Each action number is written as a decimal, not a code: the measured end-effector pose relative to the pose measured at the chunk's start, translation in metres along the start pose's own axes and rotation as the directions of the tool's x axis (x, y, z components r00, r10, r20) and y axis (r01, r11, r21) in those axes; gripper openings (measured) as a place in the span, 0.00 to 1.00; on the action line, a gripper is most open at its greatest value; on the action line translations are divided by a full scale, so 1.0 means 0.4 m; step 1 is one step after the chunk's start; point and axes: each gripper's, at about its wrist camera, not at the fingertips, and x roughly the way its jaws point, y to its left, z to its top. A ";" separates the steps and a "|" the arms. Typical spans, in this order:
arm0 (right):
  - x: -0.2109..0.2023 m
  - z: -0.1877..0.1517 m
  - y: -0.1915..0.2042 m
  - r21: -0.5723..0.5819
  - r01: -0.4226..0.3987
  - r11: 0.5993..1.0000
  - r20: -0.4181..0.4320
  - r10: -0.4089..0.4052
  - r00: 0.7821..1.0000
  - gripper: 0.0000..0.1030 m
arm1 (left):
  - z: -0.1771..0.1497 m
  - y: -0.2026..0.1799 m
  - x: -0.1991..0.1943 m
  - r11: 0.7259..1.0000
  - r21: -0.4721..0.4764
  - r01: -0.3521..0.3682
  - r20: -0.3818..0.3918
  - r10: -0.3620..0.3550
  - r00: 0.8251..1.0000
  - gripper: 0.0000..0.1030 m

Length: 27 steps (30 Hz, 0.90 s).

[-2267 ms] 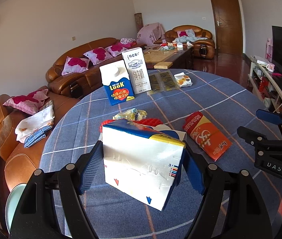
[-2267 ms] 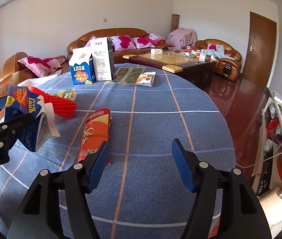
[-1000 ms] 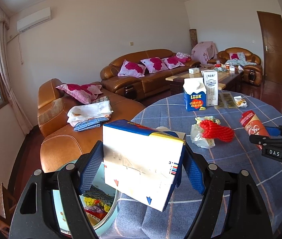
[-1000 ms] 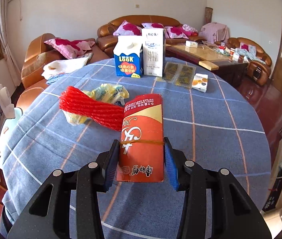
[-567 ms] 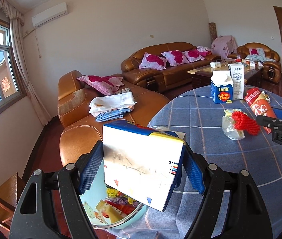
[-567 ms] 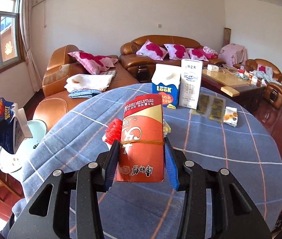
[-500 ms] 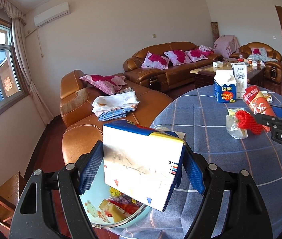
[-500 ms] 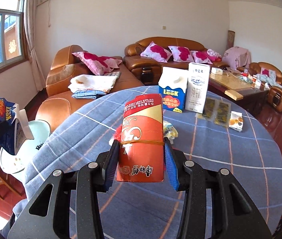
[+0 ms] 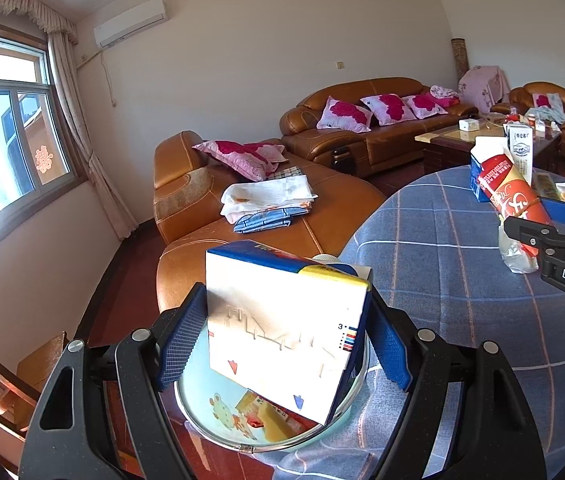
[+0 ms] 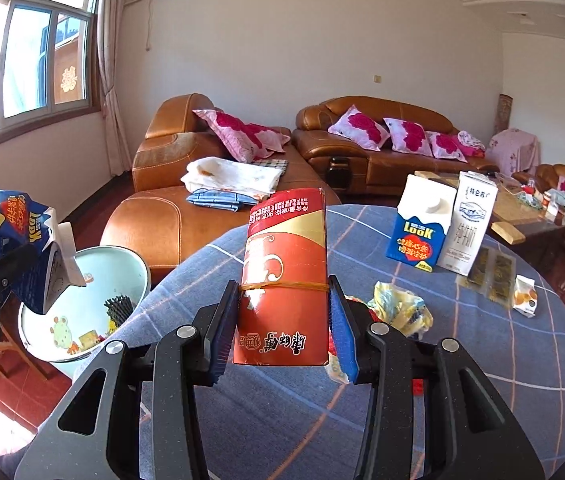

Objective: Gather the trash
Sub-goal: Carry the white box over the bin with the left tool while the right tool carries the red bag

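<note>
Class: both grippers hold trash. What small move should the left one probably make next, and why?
Probably open the left gripper: its milk carton hangs over the pale blue bin, so it should drop inside. The right gripper grips the red packet over the table.

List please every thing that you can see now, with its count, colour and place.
Blue-and-white milk carton: 1, held over the bin.
Red flat paper box: 1, held above the table.
Pale blue round trash bin: 1, beside the table, trash inside.
Round table with blue checked cloth: 1.
Standing blue "Look" carton: 1, far table side.
Tall white milk carton: 1, next to it.
Crumpled yellowish plastic wrapper: 1, table middle.
Brown leather sofas: several, behind.
Left gripper: black, blue pads.
Right gripper: black, blue pads.
</note>
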 end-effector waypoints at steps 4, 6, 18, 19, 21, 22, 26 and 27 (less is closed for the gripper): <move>0.017 0.008 0.028 -0.036 -0.030 0.999 0.007 0.031 1.000 0.42 | -0.004 0.014 0.006 1.000 -0.002 -0.028 -0.011 0.028 1.000 0.73; 0.025 0.012 0.043 -0.052 -0.044 0.998 0.009 0.045 0.999 0.42 | -0.006 0.023 0.009 0.999 -0.003 -0.041 -0.016 0.041 0.999 0.73; 0.065 0.029 0.127 -0.144 -0.126 0.982 0.010 0.129 0.992 0.42 | -0.014 0.069 0.025 0.992 -0.001 -0.127 -0.034 0.127 0.991 0.73; 0.068 0.030 0.134 -0.148 -0.133 0.980 0.010 0.136 0.991 0.42 | -0.016 0.074 0.026 0.991 0.000 -0.135 -0.036 0.135 0.990 0.73; 0.075 0.030 0.146 -0.153 -0.147 0.977 0.008 0.150 0.989 0.42 | -0.019 0.084 0.029 0.989 0.000 -0.149 -0.044 0.149 0.988 0.73; 0.077 0.030 0.151 -0.157 -0.153 0.976 0.009 0.156 0.988 0.42 | -0.021 0.089 0.030 0.988 0.001 -0.157 -0.048 0.157 0.986 0.73; 0.085 0.028 0.178 -0.178 -0.177 0.968 0.008 0.181 0.983 0.42 | -0.028 0.111 0.037 0.983 0.002 -0.182 -0.061 0.182 0.981 0.73; 0.086 0.027 0.184 -0.184 -0.184 0.966 0.008 0.188 0.982 0.42 | -0.031 0.114 0.038 0.982 0.001 -0.187 -0.064 0.187 0.980 0.73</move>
